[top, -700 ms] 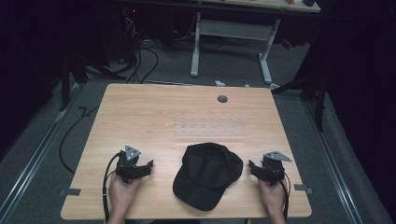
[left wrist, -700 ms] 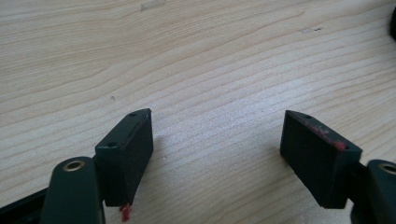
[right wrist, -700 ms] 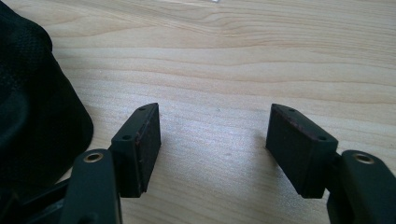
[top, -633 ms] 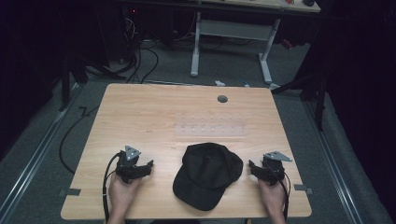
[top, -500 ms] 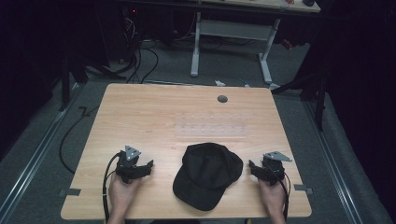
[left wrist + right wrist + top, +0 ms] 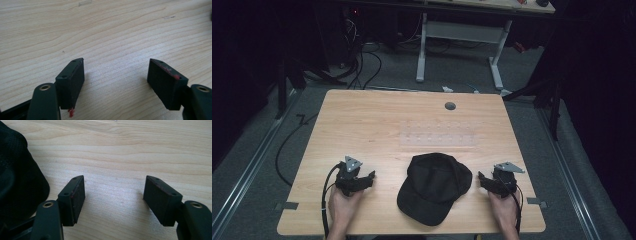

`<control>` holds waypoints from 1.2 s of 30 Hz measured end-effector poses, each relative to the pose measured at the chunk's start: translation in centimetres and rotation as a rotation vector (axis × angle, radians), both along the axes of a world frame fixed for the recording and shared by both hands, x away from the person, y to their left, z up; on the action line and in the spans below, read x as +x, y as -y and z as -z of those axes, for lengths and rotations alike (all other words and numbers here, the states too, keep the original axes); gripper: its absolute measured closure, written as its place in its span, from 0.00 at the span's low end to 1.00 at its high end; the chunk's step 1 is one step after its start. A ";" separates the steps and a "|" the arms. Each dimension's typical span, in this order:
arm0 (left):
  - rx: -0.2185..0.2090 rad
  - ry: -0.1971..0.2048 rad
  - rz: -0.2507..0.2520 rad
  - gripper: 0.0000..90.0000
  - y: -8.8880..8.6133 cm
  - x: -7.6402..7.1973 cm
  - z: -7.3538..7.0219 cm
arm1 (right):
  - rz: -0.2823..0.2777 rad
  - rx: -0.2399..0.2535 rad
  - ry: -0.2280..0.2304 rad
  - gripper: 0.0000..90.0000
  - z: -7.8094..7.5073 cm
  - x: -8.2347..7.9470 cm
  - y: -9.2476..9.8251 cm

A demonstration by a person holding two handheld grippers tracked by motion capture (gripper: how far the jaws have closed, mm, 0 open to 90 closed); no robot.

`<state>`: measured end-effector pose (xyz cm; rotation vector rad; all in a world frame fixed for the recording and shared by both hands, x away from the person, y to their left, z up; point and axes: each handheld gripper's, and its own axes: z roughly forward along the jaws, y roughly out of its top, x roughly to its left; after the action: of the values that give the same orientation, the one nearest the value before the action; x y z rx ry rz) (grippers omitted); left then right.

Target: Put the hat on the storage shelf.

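Pale wooden surface, black fabric baseball cap near front edge; left tongs and right tongs flanking it, both released, empty.

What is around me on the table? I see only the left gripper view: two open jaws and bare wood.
Observer: A black cap lies on the table, between the left gripper and the right gripper.
Operator: Does the right gripper touch the cap?
Observer: Not that I can see. In the right gripper view the cap sits just beside one jaw, with nothing between the open jaws.
Operator: Where does the brim point?
Observer: Toward the person's edge of the table, the crown farther away.
Operator: Is anything else on the table?
Observer: A small round grey grommet sits near the far edge.
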<state>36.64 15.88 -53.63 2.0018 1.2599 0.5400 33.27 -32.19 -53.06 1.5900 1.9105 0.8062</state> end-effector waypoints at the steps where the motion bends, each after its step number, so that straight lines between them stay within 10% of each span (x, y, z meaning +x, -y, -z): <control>1: 0.001 0.000 0.000 0.34 0.0 0.0 0.0 | 0.001 0.000 0.000 0.38 0.0 0.0 0.0; 14: 0.000 -0.002 0.005 0.32 0.0 0.0 0.0 | -0.005 0.003 -0.003 0.39 0.0 -0.1 0.1; 36: 0.002 -0.003 0.009 0.31 0.0 0.0 0.0 | -0.083 0.169 0.070 0.56 -2.0 -2.4 0.0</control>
<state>36.64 15.84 -53.63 2.0094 1.2524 0.5337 30.83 -32.20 -51.09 1.5658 1.9117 1.0688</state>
